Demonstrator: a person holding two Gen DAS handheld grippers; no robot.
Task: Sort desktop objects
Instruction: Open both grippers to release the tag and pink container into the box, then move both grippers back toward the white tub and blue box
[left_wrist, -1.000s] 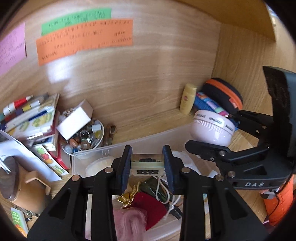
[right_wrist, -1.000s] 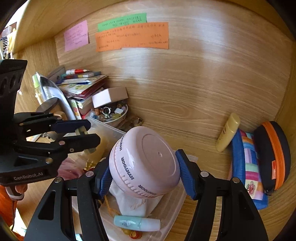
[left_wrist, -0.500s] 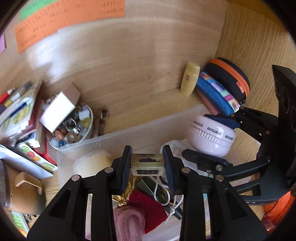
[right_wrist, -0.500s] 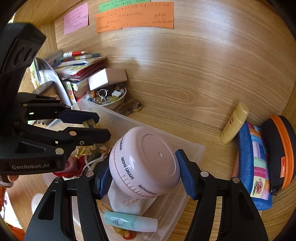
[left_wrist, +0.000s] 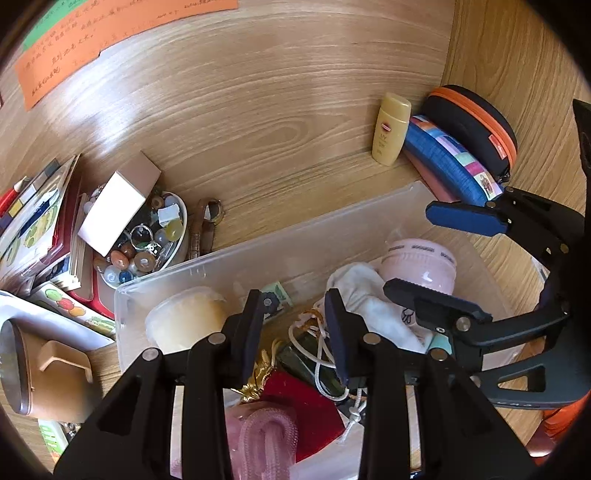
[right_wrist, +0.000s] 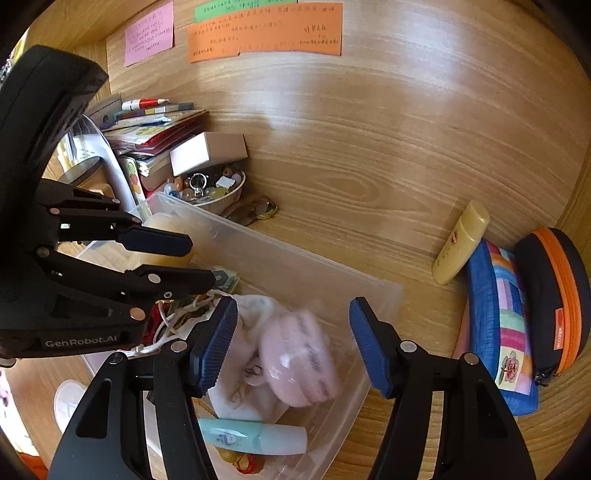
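Black, blue-padded fingers of the right gripper (right_wrist: 293, 341) stand wide apart above the clear plastic bin (right_wrist: 295, 262), holding nothing. Directly below the gap, the pink round case (right_wrist: 295, 358) lies inside the bin, blurred in the right wrist view, resting against a white cloth pouch (right_wrist: 255, 314). A mint-green tube (right_wrist: 255, 437) lies at the near end of the bin.

To the left, the left gripper (left_wrist: 295, 317) hangs over the same bin with its fingers parted and nothing between them. Beneath it lie a red cloth (left_wrist: 306, 410), a pink ribbed item (left_wrist: 266, 439), a white cord (left_wrist: 321, 354) and a gold tassel (left_wrist: 255, 387). A pale yellow round tub (left_wrist: 184, 317) sits in the bin's far left corner, and a small green-printed packet (left_wrist: 279, 297) lies near the far wall.

Just beyond the bin, a white bowl of beads and trinkets (left_wrist: 144, 243) stands on the wooden desk (left_wrist: 295, 166), with a small pink-and-white box (left_wrist: 118, 203) propped across its rim and a brown-strapped watch (left_wrist: 205, 229) beside it. Left of the bowl is a stack of books (left_wrist: 37, 221); nearer, a brown mug (left_wrist: 48, 376).

At the far right, a yellow sunscreen bottle (right_wrist: 460, 242) leans beside a blue patchwork pouch (right_wrist: 498, 317) and a black case with an orange zip (right_wrist: 554, 291). Orange (right_wrist: 266, 33), green (right_wrist: 240, 5) and pink notes (right_wrist: 147, 33) are stuck on the back panel.
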